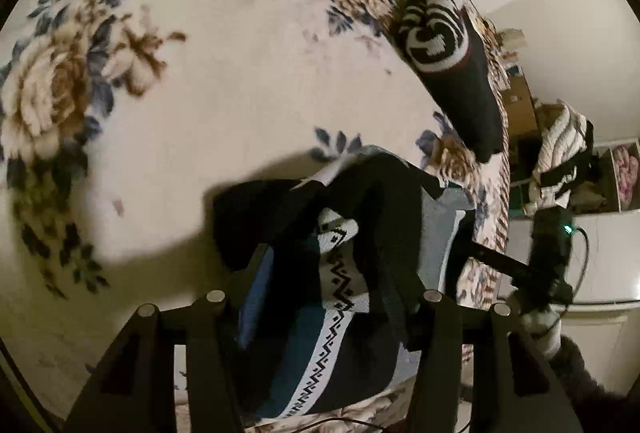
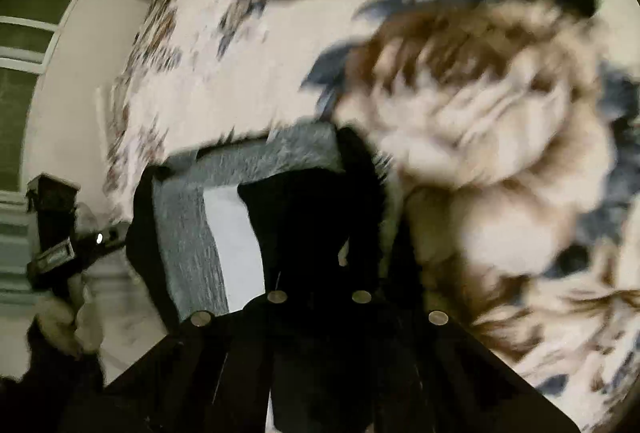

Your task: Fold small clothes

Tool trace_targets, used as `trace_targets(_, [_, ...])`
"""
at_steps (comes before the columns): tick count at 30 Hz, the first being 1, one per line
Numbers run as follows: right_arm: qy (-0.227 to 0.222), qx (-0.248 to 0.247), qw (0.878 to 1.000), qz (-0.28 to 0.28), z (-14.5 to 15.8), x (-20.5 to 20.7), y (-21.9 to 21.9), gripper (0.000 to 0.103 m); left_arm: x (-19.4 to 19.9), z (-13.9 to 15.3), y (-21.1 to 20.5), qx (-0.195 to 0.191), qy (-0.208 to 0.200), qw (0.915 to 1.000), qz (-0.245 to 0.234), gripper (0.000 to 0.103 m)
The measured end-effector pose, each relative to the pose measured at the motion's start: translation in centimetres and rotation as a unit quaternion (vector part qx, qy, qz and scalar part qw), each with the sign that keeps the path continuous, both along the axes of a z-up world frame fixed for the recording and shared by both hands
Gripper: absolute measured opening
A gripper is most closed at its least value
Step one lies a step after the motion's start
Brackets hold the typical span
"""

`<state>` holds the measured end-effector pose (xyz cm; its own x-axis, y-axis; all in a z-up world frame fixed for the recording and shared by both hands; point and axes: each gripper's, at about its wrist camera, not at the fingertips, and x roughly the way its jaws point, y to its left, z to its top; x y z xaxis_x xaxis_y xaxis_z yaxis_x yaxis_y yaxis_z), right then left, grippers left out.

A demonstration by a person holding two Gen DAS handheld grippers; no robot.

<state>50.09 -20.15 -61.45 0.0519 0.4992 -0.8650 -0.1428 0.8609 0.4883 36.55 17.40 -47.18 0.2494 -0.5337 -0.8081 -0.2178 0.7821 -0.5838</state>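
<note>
1. Upper left and centre of the left wrist view: the floral blanket (image 1: 168, 81) lies flat and bare of clothes. It seems to serve as the folding surface.
2. Lower centre of that view: the left gripper (image 1: 320, 233) stands released, its fingers parted either side of the patterned sock (image 1: 340, 273), a dark sock with a white zigzag band. No pad visibly presses it, so it looks let go, or not yet gripped.
3. Right of the sock, same view: a grey garment (image 1: 440, 233) lies at the blanket's edge, touching the sock pile.
4. Upper right: a striped sock (image 1: 444, 45) lies well apart, probably set aside as done or waiting.
5. Far right edge: the other gripper's body and a gloved hand show beyond the bed's edge.
6. Right wrist view, lower centre: the right gripper (image 2: 320, 233) is clenched, with dark cloth (image 2: 312, 209) bunched at its tips. I judge it pinches that cloth to hold the pile taut, though blur and darkness hide the contact.
7. Left of it there: the grey garment again.
</note>
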Motion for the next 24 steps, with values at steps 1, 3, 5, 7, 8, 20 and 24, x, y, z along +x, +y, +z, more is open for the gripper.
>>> trace_targets(1, [-0.009, -0.013, 1.000, -0.016, 0.3, 0.0, -0.5, 0.004, -0.1, 0.3, 0.4, -0.005, -0.005, 0.9999, 0.007, 0.049])
trace_targets(3, [-0.002, -0.031, 0.998, -0.050, 0.1, 0.0, -2.0, 0.004, -0.4, 1.0, 1.3, -0.003, -0.015, 0.9996, 0.023, 0.049])
trace_targets(5, [0.014, -0.037, 0.998, -0.053, -0.6, -0.1, -2.3, 0.004, -1.0, 1.6, 2.2, 0.006, -0.021, 0.9992, 0.034, 0.049])
trace_targets(7, [0.043, -0.043, 0.998, -0.025, -1.4, -0.1, -1.4, 0.004, -1.6, 1.9, 2.8, 0.009, -0.021, 0.9989, 0.042, 0.049])
trace_targets(8, [0.049, -0.047, 0.998, -0.018, -1.3, -0.1, -1.1, 0.004, -1.9, 1.9, 2.8, 0.009, -0.021, 0.9989, 0.040, 0.049])
trace_targets(20, [-0.034, -0.052, 0.976, 0.208, 9.1, -1.8, 17.2, 0.059, -8.1, 0.6, 0.8, 0.192, 0.003, 0.9750, 0.111, 0.049])
trace_targets(24, [-0.026, -0.087, 0.946, 0.310, 6.3, -3.1, 27.2, 0.059, -10.4, -1.5, 1.0, 0.181, 0.031, 0.9745, 0.129, 0.049])
